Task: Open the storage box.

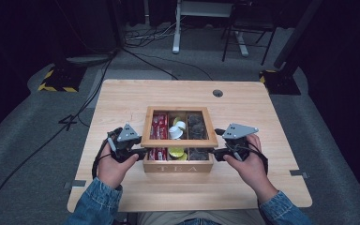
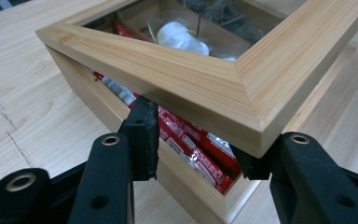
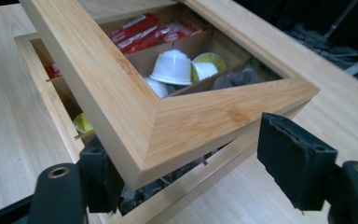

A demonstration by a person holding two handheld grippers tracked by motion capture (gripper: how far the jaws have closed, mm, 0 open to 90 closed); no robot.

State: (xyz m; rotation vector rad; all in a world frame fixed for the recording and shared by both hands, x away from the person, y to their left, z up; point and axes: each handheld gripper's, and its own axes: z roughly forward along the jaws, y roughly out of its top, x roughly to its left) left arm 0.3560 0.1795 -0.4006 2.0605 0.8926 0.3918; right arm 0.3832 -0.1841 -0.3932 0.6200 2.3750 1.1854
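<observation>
Left hand-held gripper (image 2: 193,154) pinches lid (image 1: 178,127) corner at 7 o'clock of tea box (image 1: 178,165), mid-bench (image 1: 122,98). Right hand-held gripper (image 3: 200,168) spread round 5 o'clock corner. Step: lid part-lifted. Next: right must clamp.

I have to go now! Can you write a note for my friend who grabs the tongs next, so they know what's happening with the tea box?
Left tongs: shut on the front left corner of the window-frame wooden lid.
Right tongs: open, astride the lid's front right corner, one pad clear of the wood.
Things: the light wooden box marked TEA sits mid-way on the pale wooden table, with red sachets and white and yellow-green capsules inside.
Done: the lid's front edge is lifted off the box.
Left: probably grip with the right tongs too, then swing the lid fully open.
</observation>
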